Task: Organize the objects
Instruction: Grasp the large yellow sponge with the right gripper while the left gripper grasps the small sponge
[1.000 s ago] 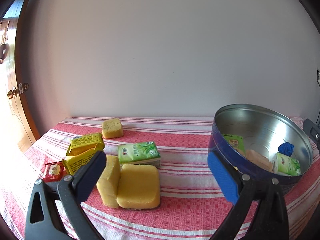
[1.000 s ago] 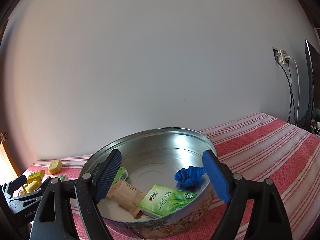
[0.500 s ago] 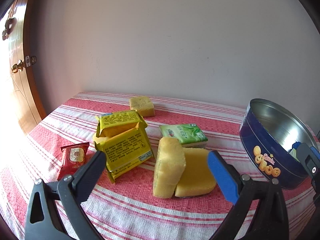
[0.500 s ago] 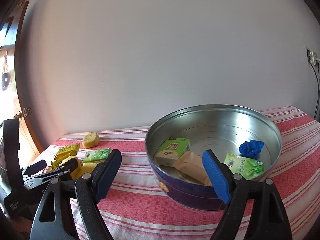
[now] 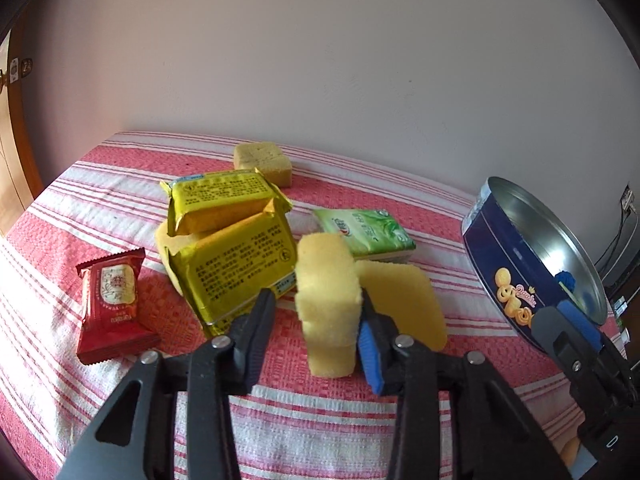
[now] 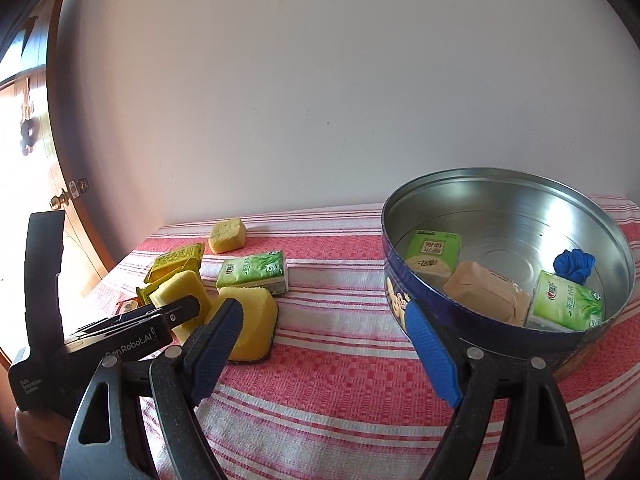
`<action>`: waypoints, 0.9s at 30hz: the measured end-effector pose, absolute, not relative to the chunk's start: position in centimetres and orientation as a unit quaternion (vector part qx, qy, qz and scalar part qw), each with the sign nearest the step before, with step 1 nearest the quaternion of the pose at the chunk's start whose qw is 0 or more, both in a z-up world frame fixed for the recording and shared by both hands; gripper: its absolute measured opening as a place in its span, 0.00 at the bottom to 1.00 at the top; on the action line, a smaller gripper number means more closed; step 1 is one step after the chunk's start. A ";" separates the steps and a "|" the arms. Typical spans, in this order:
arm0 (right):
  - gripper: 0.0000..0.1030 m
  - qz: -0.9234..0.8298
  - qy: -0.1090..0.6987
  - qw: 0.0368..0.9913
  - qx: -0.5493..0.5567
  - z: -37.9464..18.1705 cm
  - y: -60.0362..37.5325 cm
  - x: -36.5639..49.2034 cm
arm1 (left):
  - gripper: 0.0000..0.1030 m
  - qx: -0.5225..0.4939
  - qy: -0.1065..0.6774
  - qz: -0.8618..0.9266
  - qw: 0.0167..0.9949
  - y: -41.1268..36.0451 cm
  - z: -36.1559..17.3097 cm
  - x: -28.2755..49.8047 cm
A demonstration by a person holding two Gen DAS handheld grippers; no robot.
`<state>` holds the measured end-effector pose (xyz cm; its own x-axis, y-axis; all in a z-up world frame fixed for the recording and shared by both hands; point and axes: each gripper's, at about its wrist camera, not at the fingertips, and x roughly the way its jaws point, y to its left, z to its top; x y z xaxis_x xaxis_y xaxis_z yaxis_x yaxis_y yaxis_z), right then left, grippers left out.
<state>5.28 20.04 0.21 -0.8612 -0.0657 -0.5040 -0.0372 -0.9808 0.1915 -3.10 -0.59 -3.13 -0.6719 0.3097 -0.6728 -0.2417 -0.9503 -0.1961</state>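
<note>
My left gripper (image 5: 318, 296) is closing around an upright yellow sponge (image 5: 328, 304). Its blue right pad touches the sponge's side, while a narrow gap shows at the left finger. A second yellow sponge (image 5: 404, 300) lies flat just behind and to the right. From the right wrist view, the left gripper (image 6: 176, 312) covers the sponges (image 6: 252, 320). My right gripper (image 6: 322, 312) is open over the striped cloth with nothing between its fingers, left of the blue cookie tin (image 6: 508, 184). The tin holds green tissue packs (image 6: 564, 304), a beige packet (image 6: 484, 292) and a blue crumpled item (image 6: 574, 264).
Two yellow snack packs (image 5: 236, 264) lean together left of the sponges, beside a red packet (image 5: 114, 300). A green tissue pack (image 5: 364, 232) and a small sponge cube (image 5: 262, 160) lie further back. A wall runs behind the table, with a wooden door (image 6: 60, 200) at left.
My left gripper came closer to the sponges and its jaws narrowed from wide open to around the upright sponge. The right gripper swung left, so the tin now sits at its right.
</note>
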 end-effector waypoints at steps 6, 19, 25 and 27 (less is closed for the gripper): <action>0.82 -0.951 -0.105 0.020 0.289 -0.4 19.6 4.1 | 0.20 -0.383 -0.061 0.905 0.173 -0.7 -3.4 -3.3; 0.82 -0.932 -0.089 0.055 0.346 -1.8 14.5 0.0 | 0.20 -0.257 -0.057 0.964 0.032 -6.2 0.4 -0.7; 0.61 -0.910 -0.079 0.040 0.406 -3.4 12.6 -3.3 | 0.20 -0.273 -0.059 0.960 0.020 -6.5 -0.1 -1.1; 0.60 -0.909 -0.070 0.032 0.410 -3.4 12.2 -3.4 | 0.20 -0.274 -0.055 0.960 0.022 -6.2 -0.1 -1.1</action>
<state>-3.40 12.24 -3.43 -0.6611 -0.1153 -0.7414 0.0011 -0.9883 0.1527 -1.13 -6.22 -0.07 -0.8489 0.0712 -0.5237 -0.0113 -0.9931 -0.1168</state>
